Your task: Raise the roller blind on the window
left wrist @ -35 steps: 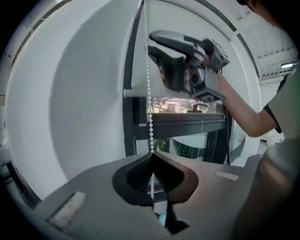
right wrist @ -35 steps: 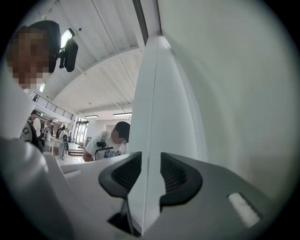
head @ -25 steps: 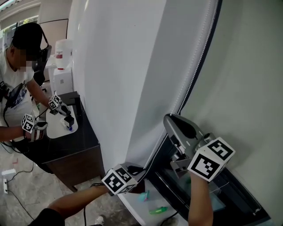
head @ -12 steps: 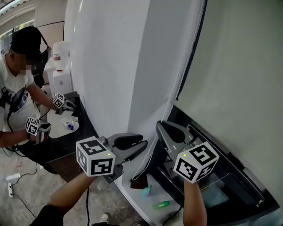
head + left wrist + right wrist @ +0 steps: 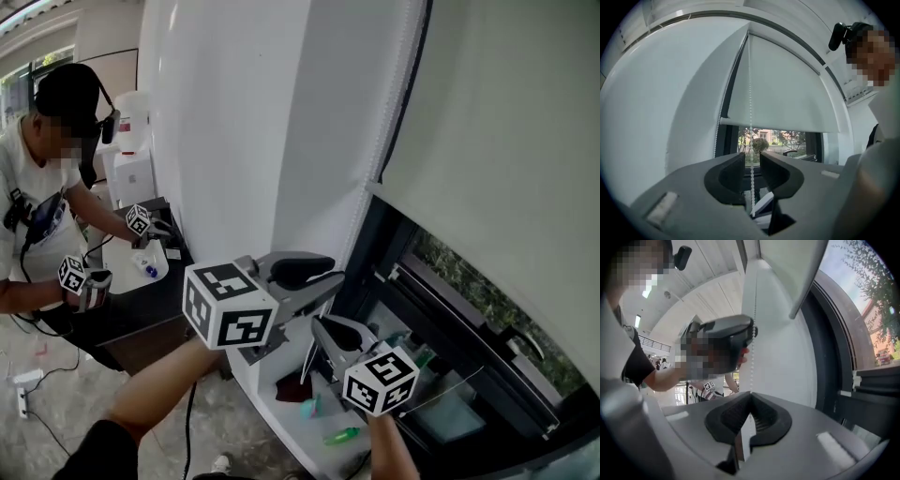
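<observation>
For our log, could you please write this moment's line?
left gripper open, chain between jaws; right gripper shut on chain; blind partly raised

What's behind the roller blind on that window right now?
Below the blind's bottom edge, the glass shows trees and a building outside. Whatever lies behind the fabric itself is covered, so the upper window cannot be seen.
</observation>
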### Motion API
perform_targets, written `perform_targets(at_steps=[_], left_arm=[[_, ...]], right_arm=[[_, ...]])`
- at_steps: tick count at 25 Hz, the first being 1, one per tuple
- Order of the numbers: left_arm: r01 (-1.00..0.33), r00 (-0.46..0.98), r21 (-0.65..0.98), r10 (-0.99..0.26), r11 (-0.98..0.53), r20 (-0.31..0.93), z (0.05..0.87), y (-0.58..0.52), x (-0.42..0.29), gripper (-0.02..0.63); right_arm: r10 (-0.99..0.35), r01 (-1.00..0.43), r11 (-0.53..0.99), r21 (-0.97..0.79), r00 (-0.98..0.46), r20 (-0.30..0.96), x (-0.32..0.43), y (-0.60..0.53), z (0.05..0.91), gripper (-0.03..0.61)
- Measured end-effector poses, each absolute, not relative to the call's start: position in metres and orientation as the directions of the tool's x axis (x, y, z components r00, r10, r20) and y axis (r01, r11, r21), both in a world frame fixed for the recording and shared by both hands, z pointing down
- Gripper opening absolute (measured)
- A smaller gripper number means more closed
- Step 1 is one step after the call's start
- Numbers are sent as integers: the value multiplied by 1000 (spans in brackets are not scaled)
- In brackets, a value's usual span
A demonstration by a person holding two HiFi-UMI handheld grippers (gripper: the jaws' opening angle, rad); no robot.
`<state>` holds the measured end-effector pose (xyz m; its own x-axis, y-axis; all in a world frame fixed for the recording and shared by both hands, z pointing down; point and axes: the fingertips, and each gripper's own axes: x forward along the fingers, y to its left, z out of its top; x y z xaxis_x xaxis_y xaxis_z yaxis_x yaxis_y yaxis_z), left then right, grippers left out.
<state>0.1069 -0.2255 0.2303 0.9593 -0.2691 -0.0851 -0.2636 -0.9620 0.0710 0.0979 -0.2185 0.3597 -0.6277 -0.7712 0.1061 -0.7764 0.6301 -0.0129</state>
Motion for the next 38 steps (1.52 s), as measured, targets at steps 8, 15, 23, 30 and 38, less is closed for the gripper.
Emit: perform_targets(at_steps=[8, 15, 23, 30, 38], left_arm=[[-210, 973, 79, -216, -975, -81, 224, -230, 122, 14], [-218, 971, 119, -227, -969, -68, 238, -236, 115, 13], [-220, 972, 219, -195, -951, 129, 351, -232, 120, 13], [-279, 955, 198, -251, -940, 156, 373, -239, 97, 14], [-305, 947, 162, -281, -938, 154, 373, -241, 97, 14]], right_arm=[[-757, -769, 636, -68, -639, 135, 106, -215, 379, 6], [-709, -705, 701, -110, -705, 2, 124, -195, 330, 30], [-696, -691, 718, 84, -711, 103, 113, -212, 263, 137], [-650, -626, 753, 203, -658, 380, 118, -205, 288, 163], [-564, -507, 822, 259, -660, 497, 104, -180, 298, 123]])
